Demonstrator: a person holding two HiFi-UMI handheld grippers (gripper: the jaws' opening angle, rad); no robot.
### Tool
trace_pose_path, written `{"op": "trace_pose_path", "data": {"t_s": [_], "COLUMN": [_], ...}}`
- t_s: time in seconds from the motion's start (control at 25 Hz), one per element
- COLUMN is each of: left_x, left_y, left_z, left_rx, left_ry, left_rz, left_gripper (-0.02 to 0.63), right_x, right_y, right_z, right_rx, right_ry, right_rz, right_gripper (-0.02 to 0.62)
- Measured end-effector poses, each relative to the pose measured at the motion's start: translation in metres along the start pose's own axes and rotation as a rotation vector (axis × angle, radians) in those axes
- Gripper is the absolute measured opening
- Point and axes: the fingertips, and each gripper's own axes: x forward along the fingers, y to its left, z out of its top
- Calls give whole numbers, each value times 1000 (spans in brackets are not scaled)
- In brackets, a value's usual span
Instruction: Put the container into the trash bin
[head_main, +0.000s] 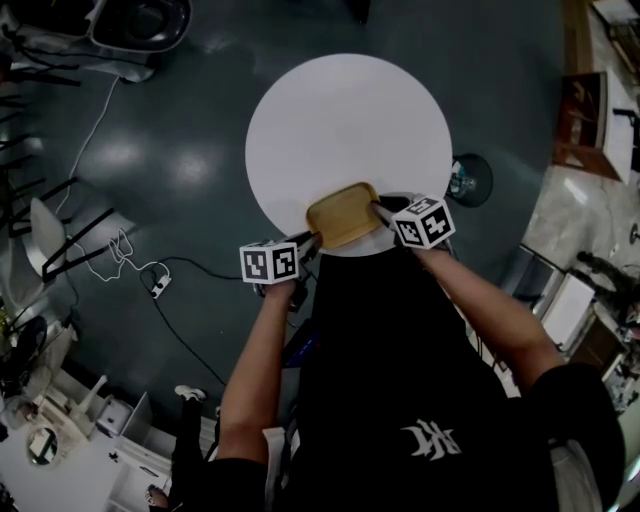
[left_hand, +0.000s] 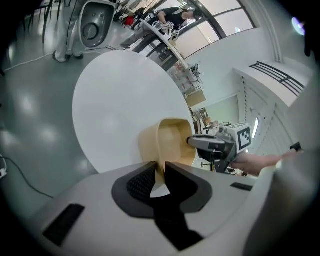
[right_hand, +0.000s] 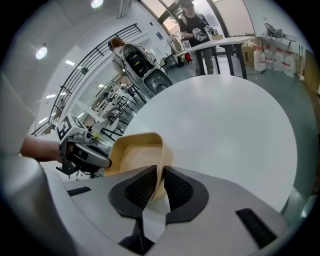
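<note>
Two thin-rim pinches: left gripper (left_hand: 160, 168) and right gripper (right_hand: 160, 172) clamp container (head_main: 343, 213); I fear wall flexing, slipping mid-lift.

the container (head_main: 343, 213) wall is hidden between the jaws of the left gripper (left_hand: 160, 170) and right gripper (right_hand: 160, 175), and the torso (head_main: 400, 380) hides the table (head_main: 330, 120) edge behind both tools.

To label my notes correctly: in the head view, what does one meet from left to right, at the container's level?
left gripper → container → right gripper → dark round object on the floor
</note>
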Motion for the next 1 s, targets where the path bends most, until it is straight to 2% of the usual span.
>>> {"op": "trace_pose_path", "data": {"t_s": [0.16,0.4,0.68,1.0], "left_x": [1,1,0,4], "left_y": [-3,-6,-13,-38], "left_z": [-5,5,27,45], "left_rx": [-35,-21,39,148], "left_ry": [32,68,108,184], "left_rz": [-18,-45,-76,-128], "left_gripper": [52,48,44,44], "right_x": [-4,-10,-27,-53], "right_y": [-2,-5,-7,-14], "right_z": [-1,4,15,6], "right_rx": [29,102,185,314], "right_ry": [16,2,-54,-143], "right_rz": [4,-6,-43,-94], "right_gripper": [64,60,60,60]}}
